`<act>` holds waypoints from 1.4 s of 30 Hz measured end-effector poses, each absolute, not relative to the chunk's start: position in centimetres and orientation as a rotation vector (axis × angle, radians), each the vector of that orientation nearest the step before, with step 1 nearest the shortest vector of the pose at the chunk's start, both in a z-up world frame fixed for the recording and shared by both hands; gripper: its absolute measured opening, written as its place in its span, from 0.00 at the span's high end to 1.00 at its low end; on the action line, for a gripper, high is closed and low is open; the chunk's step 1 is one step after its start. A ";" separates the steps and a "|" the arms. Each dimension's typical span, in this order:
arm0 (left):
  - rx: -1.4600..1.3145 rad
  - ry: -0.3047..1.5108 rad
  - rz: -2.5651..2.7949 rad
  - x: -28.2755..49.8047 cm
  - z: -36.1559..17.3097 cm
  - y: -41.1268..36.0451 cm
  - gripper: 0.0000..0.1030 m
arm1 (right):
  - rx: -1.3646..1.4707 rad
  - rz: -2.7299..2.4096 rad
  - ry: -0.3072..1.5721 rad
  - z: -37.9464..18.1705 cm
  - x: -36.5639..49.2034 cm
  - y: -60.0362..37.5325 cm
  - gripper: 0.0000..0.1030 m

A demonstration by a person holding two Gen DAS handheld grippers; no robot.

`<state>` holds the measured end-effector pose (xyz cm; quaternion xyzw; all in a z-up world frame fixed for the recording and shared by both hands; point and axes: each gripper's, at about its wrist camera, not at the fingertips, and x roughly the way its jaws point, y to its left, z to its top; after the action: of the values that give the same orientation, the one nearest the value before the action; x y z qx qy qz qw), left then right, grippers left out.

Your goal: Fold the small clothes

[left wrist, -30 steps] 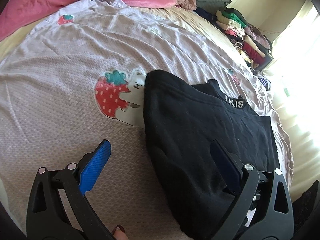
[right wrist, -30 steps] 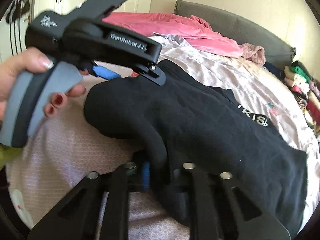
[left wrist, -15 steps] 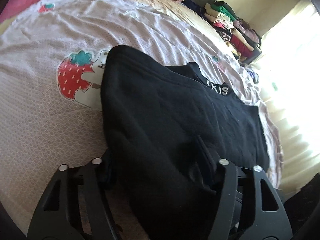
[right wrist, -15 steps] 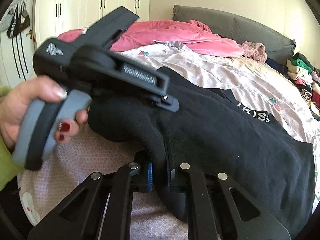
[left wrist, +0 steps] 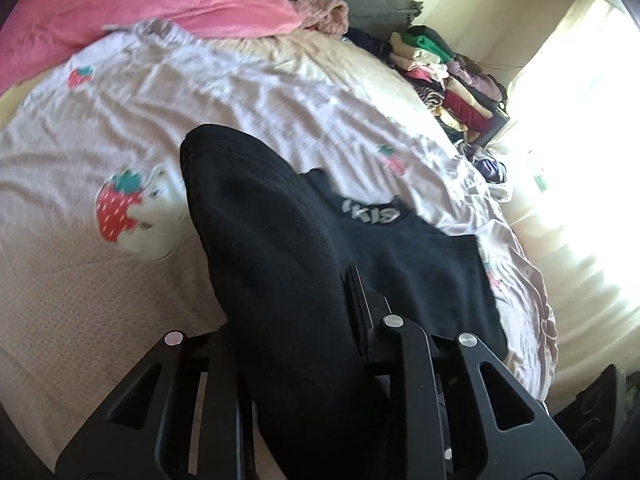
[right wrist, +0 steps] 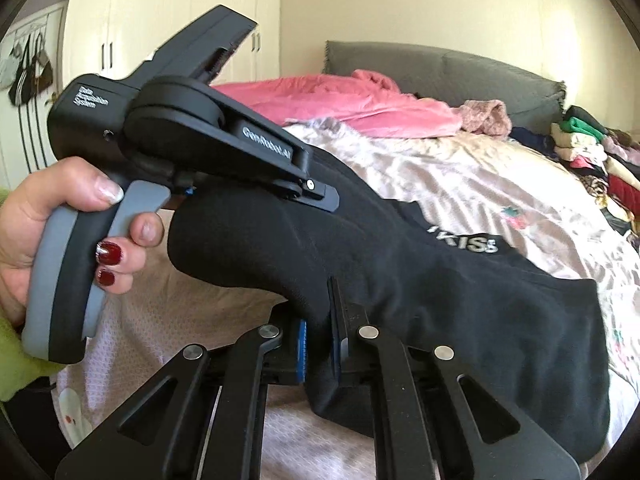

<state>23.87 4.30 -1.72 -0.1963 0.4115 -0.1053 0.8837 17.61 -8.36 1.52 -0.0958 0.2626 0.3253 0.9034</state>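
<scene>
- Left wrist view, nearest: the left claw (left wrist: 304,344) is clamped on a fold of the black garment (left wrist: 272,248). The cloth fills the gap between its fingers and hides the pads.
- Right wrist view, nearest: the right claw (right wrist: 318,344) is closed on a lower edge of the same garment, blue pads pressed to the cloth from either side.
- Same view, left of centre: a hand (right wrist: 44,236) with red-painted nails holds the grey grip of the left claw, whose black body is marked "GenRobot.AI". Its fingers run into the garment's upper fold.
- Garment position: partly raised off the bed (left wrist: 72,288) between the two claws. The far portion lies flat on the bedspread, and a neckband with pale lettering (right wrist: 464,242) faces up.
- Bed cover: pale lilac sheet with a strawberry print (left wrist: 118,204) just left of the garment.
- Farther back: pink blanket (right wrist: 352,108) bunched near the grey headboard (right wrist: 452,72), with a small dusty-pink item (right wrist: 486,116) beside it.
- Far right: a stack of folded clothes (left wrist: 452,80) in mixed colours, at the bed's far edge.
- Far left, right wrist view: white wardrobe doors (right wrist: 172,24) and bags hung on the wall (right wrist: 28,68).
- Far right, left wrist view: bright window glare; detail there cannot be made out.
</scene>
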 end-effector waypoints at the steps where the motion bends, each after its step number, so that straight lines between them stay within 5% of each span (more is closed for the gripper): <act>1: -0.397 0.851 -0.222 23.9 -1.2 3.6 0.84 | -0.184 0.661 0.536 1.8 17.5 -9.0 0.93; 14: -0.214 0.841 -0.298 25.7 3.4 -9.0 0.84 | 0.106 0.478 0.546 2.8 17.1 -19.4 0.93; 27: -0.067 0.990 -0.311 28.7 -2.2 -19.5 0.84 | 0.373 0.374 0.719 -2.0 17.9 -25.3 0.93; 29: -0.110 1.016 -0.346 29.2 -2.9 -20.0 0.76 | 0.418 0.358 0.747 -2.8 18.2 -25.8 0.91; 32: -0.256 0.982 -0.446 28.6 -2.0 -18.7 0.48 | 0.553 0.354 0.772 -4.3 18.6 -27.2 0.89; 37: -0.272 0.881 -0.429 26.5 1.2 -15.6 0.46 | 0.883 0.370 0.780 -7.1 17.9 -30.8 0.89; 42: -0.241 0.905 -0.347 25.5 0.0 -12.3 0.46 | 0.877 0.357 0.771 -7.0 17.3 -30.9 0.88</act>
<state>25.49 -12.33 0.02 -0.1154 0.4340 -0.1663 0.8779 17.26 -30.91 -7.01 0.4120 0.3621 0.1676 0.8192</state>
